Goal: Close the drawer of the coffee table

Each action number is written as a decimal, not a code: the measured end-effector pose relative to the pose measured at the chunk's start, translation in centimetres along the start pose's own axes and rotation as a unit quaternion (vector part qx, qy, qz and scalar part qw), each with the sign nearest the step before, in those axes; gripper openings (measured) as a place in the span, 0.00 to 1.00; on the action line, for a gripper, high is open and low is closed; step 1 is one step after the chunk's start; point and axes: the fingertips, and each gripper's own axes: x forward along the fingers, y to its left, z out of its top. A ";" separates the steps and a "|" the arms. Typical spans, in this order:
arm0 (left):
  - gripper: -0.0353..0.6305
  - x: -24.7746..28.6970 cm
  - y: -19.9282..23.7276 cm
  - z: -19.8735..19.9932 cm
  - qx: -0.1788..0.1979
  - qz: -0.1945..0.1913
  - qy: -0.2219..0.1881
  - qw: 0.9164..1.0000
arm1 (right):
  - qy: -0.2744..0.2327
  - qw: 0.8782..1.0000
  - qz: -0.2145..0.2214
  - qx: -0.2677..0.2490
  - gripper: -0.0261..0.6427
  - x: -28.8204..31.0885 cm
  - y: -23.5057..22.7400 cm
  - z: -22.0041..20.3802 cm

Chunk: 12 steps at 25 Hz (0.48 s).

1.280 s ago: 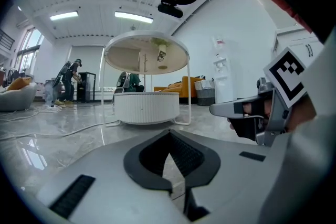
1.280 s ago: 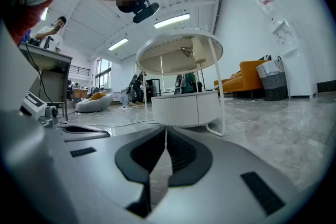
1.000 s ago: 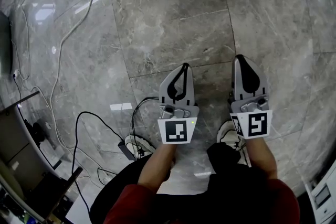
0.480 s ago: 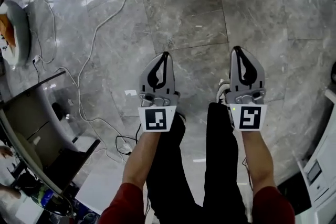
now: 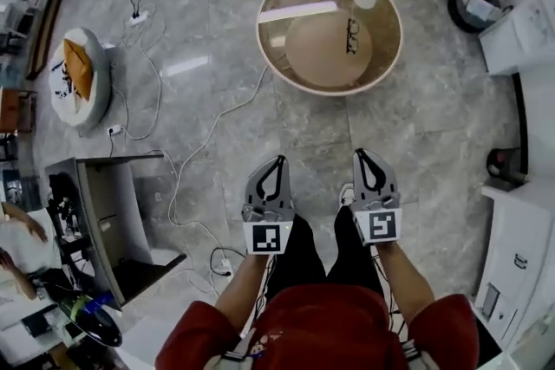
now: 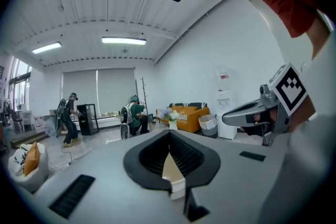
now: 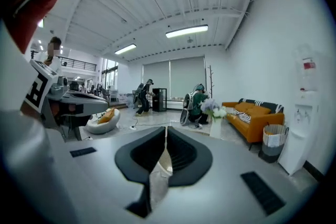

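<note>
The low round bench [image 5: 316,56] lies upper centre in the head view, well apart from both grippers, which point up-frame toward it. The left gripper [image 5: 279,162] and right gripper [image 5: 361,155] are closed and empty. The right looks slightly nearer, and the drawer cannot be made out.

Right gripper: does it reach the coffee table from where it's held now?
Probably not. The right gripper, jaws shut, is held out in front of the person, and the coffee table stands well ahead across the floor. Nothing blocks the way; a step closer looks needed.
</note>
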 end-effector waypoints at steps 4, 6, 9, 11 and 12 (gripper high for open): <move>0.07 -4.2 1.8 10.1 -0.019 0.012 -0.012 1.000 | -0.017 1.000 -0.026 0.001 0.08 -3.8 -0.2 9.2; 0.07 -5.5 2.3 13.7 -0.020 0.003 -0.023 1.000 | -0.015 0.998 -0.053 0.008 0.08 -5.7 -0.7 12.1; 0.07 -6.9 3.8 17.5 -0.014 0.010 -0.055 0.998 | -0.038 0.996 -0.071 0.022 0.08 -7.2 -0.9 15.7; 0.07 -7.5 5.2 18.4 -0.015 0.019 -0.055 0.998 | -0.058 0.996 -0.071 0.019 0.08 -7.1 -0.6 17.8; 0.07 -7.7 5.8 18.7 -0.015 0.021 -0.056 0.998 | -0.065 0.995 -0.069 0.020 0.08 -7.0 -0.4 18.7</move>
